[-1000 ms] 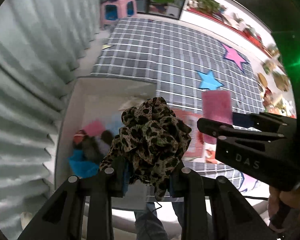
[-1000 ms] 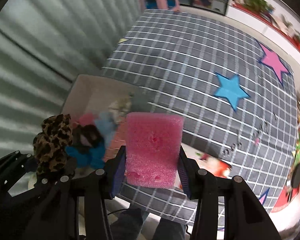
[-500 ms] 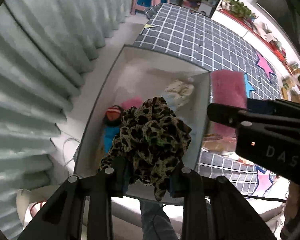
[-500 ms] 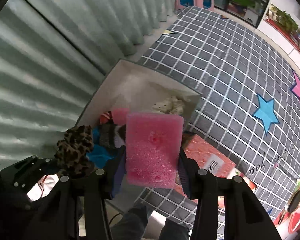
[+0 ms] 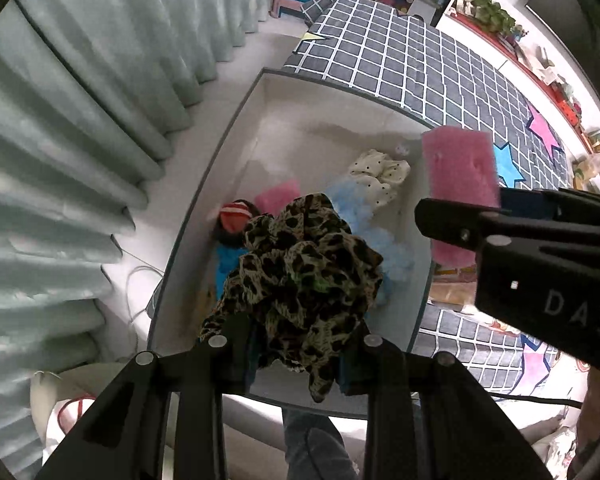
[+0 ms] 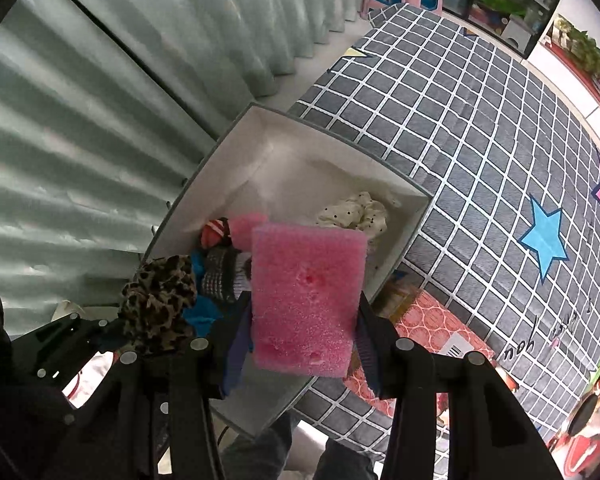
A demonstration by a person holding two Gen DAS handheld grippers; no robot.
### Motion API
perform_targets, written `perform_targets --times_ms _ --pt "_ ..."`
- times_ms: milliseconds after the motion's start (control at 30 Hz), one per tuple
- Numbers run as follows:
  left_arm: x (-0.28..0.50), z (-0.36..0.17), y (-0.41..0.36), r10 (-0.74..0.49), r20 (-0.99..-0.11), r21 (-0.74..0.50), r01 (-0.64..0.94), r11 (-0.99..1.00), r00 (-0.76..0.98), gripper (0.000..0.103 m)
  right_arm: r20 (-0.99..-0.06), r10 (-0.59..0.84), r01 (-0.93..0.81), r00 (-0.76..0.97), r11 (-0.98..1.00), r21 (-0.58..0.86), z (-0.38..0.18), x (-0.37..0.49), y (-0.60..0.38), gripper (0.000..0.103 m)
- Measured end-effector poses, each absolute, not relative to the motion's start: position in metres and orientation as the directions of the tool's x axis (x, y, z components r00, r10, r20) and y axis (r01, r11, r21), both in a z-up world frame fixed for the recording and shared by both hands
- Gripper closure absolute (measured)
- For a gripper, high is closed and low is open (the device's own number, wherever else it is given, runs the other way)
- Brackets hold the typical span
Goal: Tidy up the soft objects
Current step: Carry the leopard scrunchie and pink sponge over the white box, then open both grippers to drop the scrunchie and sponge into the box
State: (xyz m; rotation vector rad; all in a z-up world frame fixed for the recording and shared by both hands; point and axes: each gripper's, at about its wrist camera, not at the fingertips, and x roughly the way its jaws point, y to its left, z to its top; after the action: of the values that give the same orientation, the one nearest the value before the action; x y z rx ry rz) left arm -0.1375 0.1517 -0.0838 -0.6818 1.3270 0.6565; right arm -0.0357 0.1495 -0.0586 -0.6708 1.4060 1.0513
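Sponge, pink, light, squashy: I'm clenching right tool across its sides above white box. Leopard scrunchie, limp, bunching in left tool, hanging over box.

two pink sponges, one box, two stars

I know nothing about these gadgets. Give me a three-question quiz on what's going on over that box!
1. True or false: the left gripper holds a leopard-print cloth.
2. What is between the right gripper's jaws? A) pink sponge B) blue star C) red sock
3. Fill in: both items hang above a white ___.

Key: 1 true; 2 A; 3 box.
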Motion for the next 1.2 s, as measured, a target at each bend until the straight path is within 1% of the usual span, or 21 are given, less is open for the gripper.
perform_targets --times_ms 167,233,333,400,433,467,500,533,700,733,767,800,933,1133,1200 --pt "-0.1344 -0.0894 0.1536 0.038 -0.993 -0.064 -0.762 0.645 0.115 0.071 -0.974 0.173 -0.881 -0.145 0.426 0.207 -0.0638 -0.0365 0.152 0.054" --pt "-0.134 -0.0911 0.154 0.039 -0.993 -0.061 -0.765 0.641 0.112 0.069 -0.974 0.17 -0.881 -0.152 0.423 0.212 -0.0657 -0.037 0.1528 0.054" --pt "-0.1364 -0.091 0.1547 0.043 -0.992 -0.064 -0.772 0.632 0.117 0.057 -0.972 0.174 -0.882 -0.158 0.417 0.219 -0.0656 -0.0377 0.1534 0.054" --pt "-0.1382 -0.0898 0.1553 0.052 -0.991 -0.065 -0.775 0.628 0.125 0.039 -0.971 0.177 -0.884 -0.158 0.414 0.219 -0.0646 -0.0378 0.1528 0.053" --pt "-0.1388 -0.0886 0.1555 0.06 -0.99 -0.063 -0.775 0.629 0.129 0.034 -0.971 0.178 -0.883 -0.157 0.415 0.219 -0.0644 -0.0377 0.1521 0.05" --pt "-0.139 -0.0873 0.1555 0.067 -0.989 -0.06 -0.774 0.631 0.132 0.027 -0.971 0.18 -0.883 -0.156 0.416 0.219 -0.064 -0.0372 0.1518 0.038" --pt "-0.1393 -0.0866 0.1554 0.07 -0.989 -0.058 -0.772 0.633 0.132 0.025 -0.97 0.183 -0.882 -0.157 0.417 0.221 -0.0635 -0.0366 0.1512 0.031" --pt "-0.1392 -0.0869 0.1555 0.067 -0.99 -0.056 -0.77 0.636 0.127 0.024 -0.97 0.188 -0.881 -0.156 0.417 0.223 -0.0626 -0.0361 0.1507 0.028" --pt "-0.1364 -0.0908 0.1556 0.081 -0.994 -0.006 -0.764 0.645 0.076 0.019 -0.971 0.186 -0.884 -0.151 0.415 0.217 -0.0601 -0.0362 0.1496 0.027" --pt "-0.1357 -0.0907 0.1548 0.093 -0.993 0.011 -0.761 0.648 0.065 0.019 -0.971 0.185 -0.884 -0.15 0.415 0.216 -0.0599 -0.0364 0.1493 0.019" --pt "-0.1356 -0.0905 0.1545 0.098 -0.993 0.016 -0.76 0.65 0.063 0.019 -0.971 0.186 -0.884 -0.15 0.415 0.216 -0.0593 -0.0365 0.1487 0.007" --pt "-0.1359 -0.089 0.1547 0.099 -0.992 0.007 -0.762 0.647 0.075 0.019 -0.971 0.19 -0.883 -0.149 0.416 0.217 -0.0585 -0.0365 0.1482 0.005" --pt "-0.1378 -0.0852 0.1553 0.126 -0.989 0.024 -0.77 0.637 0.073 0.019 -0.972 0.192 -0.882 -0.135 0.423 0.206 -0.0573 -0.0359 0.1468 0.005" --pt "-0.1356 -0.0862 0.1525 0.111 -0.991 0.021 -0.762 0.648 0.067 0.019 -0.973 0.189 -0.88 -0.129 0.43 0.2 -0.0571 -0.0355 0.1461 0.005" --pt "-0.1357 -0.0862 0.1525 0.109 -0.992 0.019 -0.762 0.647 0.067 0.019 -0.974 0.186 -0.881 -0.126 0.431 0.197 -0.0568 -0.0358 0.1464 0.001"
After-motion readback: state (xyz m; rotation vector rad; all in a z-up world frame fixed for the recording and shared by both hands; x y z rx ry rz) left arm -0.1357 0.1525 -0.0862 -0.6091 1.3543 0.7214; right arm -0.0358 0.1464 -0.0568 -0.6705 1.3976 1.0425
